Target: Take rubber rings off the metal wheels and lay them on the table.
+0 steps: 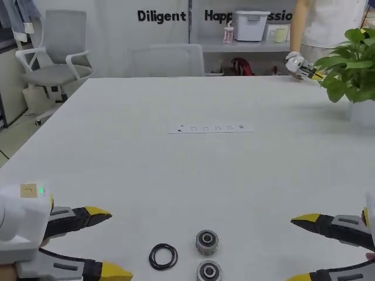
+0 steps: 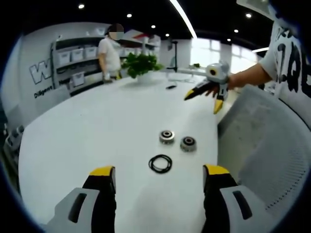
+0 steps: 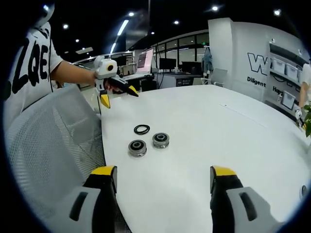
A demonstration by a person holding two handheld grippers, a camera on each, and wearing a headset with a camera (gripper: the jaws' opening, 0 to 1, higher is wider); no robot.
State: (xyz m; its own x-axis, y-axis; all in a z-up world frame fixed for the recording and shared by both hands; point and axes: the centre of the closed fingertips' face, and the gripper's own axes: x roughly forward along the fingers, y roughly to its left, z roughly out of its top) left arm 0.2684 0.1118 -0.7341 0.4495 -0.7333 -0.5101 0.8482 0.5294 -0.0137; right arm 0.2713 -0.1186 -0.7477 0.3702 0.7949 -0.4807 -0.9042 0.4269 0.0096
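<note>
Right now the left gripper (image 1: 117, 243) and right gripper (image 1: 291, 249) are hovering, jaws apart, either side of two metal wheels (image 1: 207, 241) lying flat on the bench (image 1: 205, 175), loose rubber rings (image 1: 163, 256) just beside them, nearer the left.

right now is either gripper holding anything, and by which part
Nothing is held. The left gripper and right gripper both have open, empty jaws; the rubber rings and metal wheels lie on the table.
</note>
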